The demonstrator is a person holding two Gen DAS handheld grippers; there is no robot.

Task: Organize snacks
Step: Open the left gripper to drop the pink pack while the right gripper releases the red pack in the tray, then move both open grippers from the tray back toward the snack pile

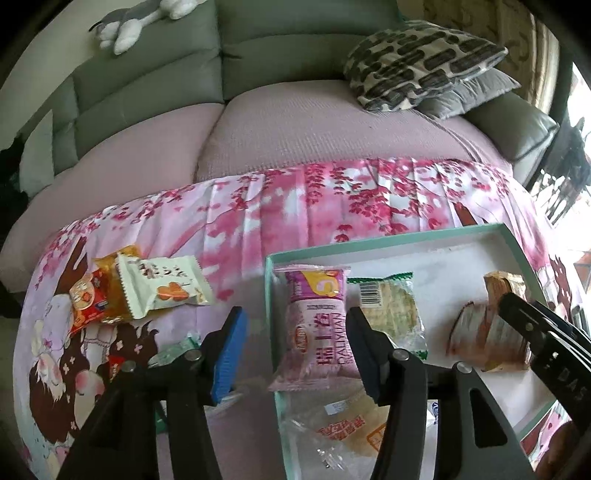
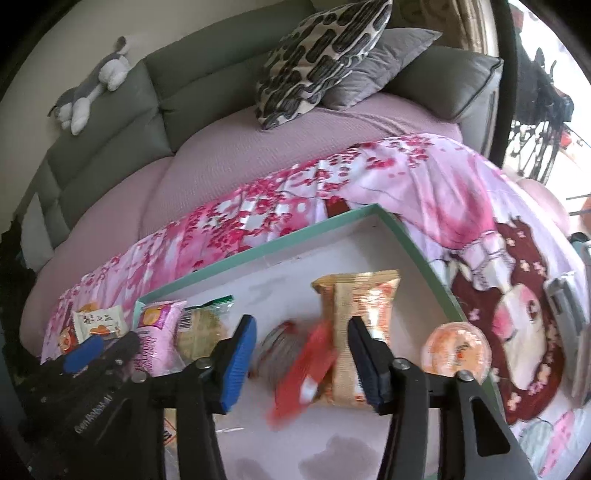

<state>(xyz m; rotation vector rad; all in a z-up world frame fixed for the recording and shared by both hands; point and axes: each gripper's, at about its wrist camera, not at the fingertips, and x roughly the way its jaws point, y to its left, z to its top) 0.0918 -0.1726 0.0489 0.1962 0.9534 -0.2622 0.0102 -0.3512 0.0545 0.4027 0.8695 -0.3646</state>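
Observation:
A teal-rimmed white box [image 1: 391, 240] lies on the pink cloth and also shows in the right wrist view [image 2: 266, 251]. In it lie a pink packet [image 1: 317, 325], a green-edged packet [image 1: 391, 306], a clear bread bag [image 1: 343, 432] and a tan packet [image 2: 354, 325]. My left gripper [image 1: 295, 354] is open over the box's left edge, above the pink packet. My right gripper [image 2: 301, 362] is open above the box; a blurred red packet [image 2: 306, 373] is between its jaws, apparently loose. An orange jelly cup [image 2: 456, 349] sits by the box's right wall.
A small heap of white [image 1: 162, 284], orange and red snack packets [image 1: 88, 301] lies on the cloth left of the box. Behind is a sofa with a pink cover [image 1: 332, 125], patterned cushions [image 1: 417, 62] and a plush toy [image 1: 133, 22].

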